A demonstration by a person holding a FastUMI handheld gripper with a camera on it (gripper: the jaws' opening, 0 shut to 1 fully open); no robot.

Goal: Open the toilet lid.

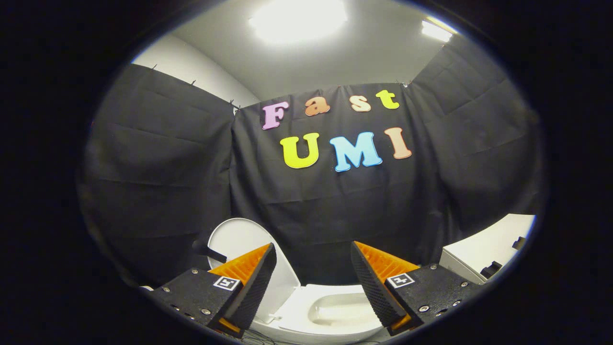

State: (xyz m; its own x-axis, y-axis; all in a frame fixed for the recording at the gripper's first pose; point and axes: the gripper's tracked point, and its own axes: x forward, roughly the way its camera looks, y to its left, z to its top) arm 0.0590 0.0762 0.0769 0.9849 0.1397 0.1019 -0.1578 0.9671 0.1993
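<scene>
White porcelain sits just ahead of your tongs (312, 261): the toilet bowl (335, 311) lies low between and beyond the two fingers (251, 282), its basin exposed. Your tongs stand wide apart and hold nothing; neither finger touches the toilet. You can see the toilet lid (239, 239) raised, standing upright at the left of the bowl, partly behind the left finger and leaning back toward the black cloth wall (158, 167). A white unit (483, 254) stands off to the right of the bowl, past the right finger. Overhead, two ceiling lights (297, 19) glare on the pale ceiling.
</scene>
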